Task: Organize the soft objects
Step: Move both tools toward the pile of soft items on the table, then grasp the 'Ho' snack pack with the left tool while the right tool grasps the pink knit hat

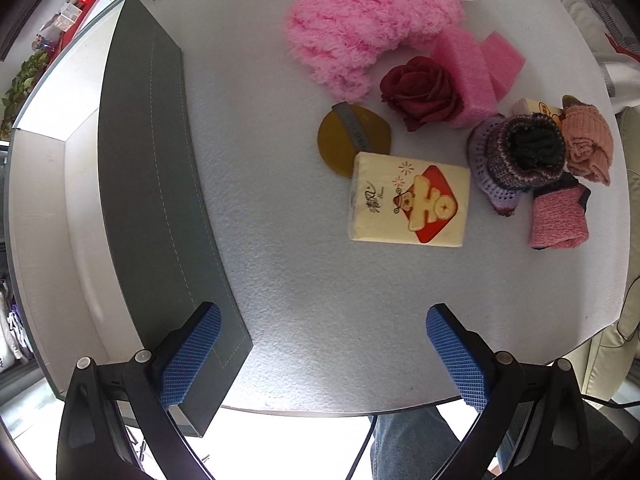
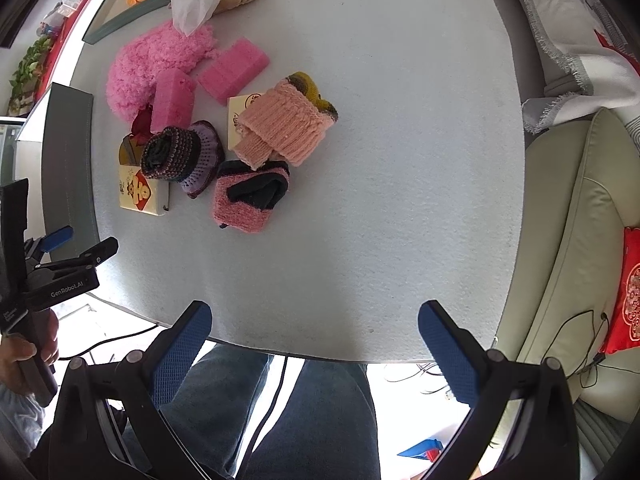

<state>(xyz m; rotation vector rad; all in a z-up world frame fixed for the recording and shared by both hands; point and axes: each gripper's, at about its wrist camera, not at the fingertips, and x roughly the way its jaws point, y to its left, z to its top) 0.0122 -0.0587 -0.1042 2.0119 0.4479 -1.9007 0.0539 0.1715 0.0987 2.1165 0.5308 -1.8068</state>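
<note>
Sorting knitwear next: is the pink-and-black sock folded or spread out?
Folded. The pink-and-black knit sock lies doubled into a compact bundle, its black part tucked inside the pink on the white table.

Fluffy scarf (image 1: 360, 28) and both foam blocks (image 1: 466, 76) are done in bright pink. Dark red is seen on the rose (image 1: 420, 90). The tissue pack (image 1: 408, 200) is printed cream with a red diamond. Blue ribbed pads (image 1: 192, 356) are fitted on black fingers.

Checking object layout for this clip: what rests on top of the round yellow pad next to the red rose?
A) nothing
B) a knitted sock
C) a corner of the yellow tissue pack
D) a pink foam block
C: the tissue pack corner overlaps the round yellow pad at its lower edge, beside the red rose.
</note>
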